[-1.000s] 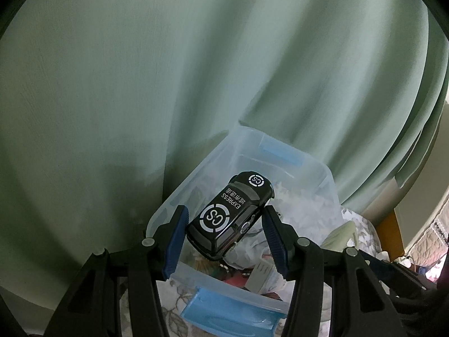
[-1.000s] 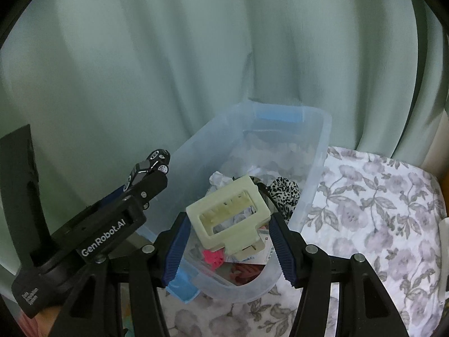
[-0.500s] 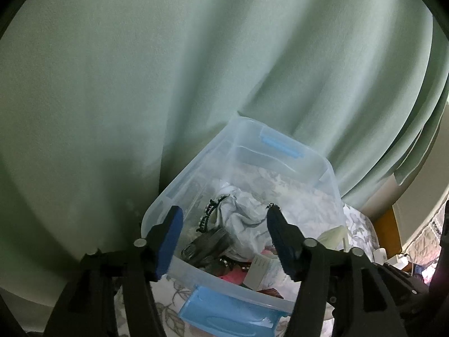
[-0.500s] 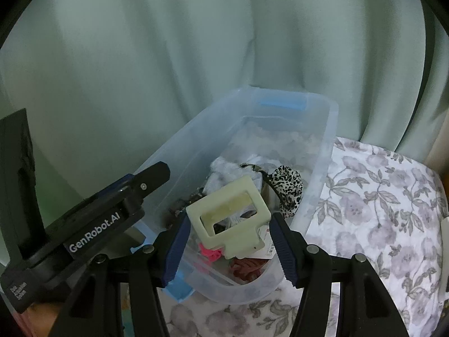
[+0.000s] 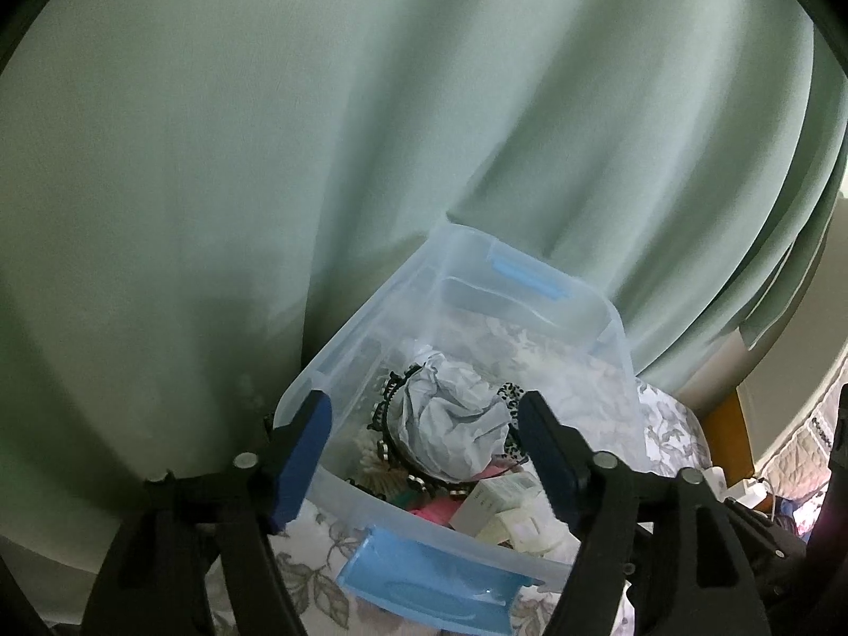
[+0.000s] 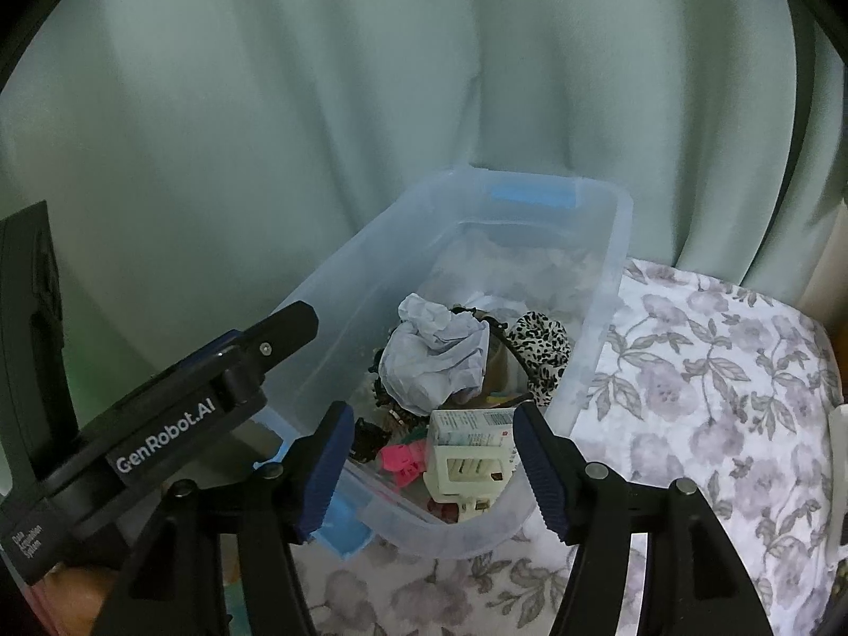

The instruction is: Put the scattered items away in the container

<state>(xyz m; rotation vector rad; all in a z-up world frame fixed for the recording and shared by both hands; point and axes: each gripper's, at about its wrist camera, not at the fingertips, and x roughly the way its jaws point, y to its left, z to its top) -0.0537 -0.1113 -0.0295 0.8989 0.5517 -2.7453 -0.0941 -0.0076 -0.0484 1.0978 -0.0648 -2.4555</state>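
Both claws are opening over the clear bin (image 6: 609,286) by the curtain on the flowered bed (image 6: 715,371); I am holding nothing in the left claw (image 5: 424,456) or the right claw (image 6: 429,458). The cream clip (image 6: 466,477) is lying inside the bin's near corner, so lowering the right claw could be snagging the rim. Only the right view is showing the pink piece (image 6: 400,458).

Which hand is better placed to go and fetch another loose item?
Right, probably. Both jaws are opening with nothing gripped, but the right gripper hangs at the side of the container toward the open floral cloth; the left gripper sits on the curtain side.
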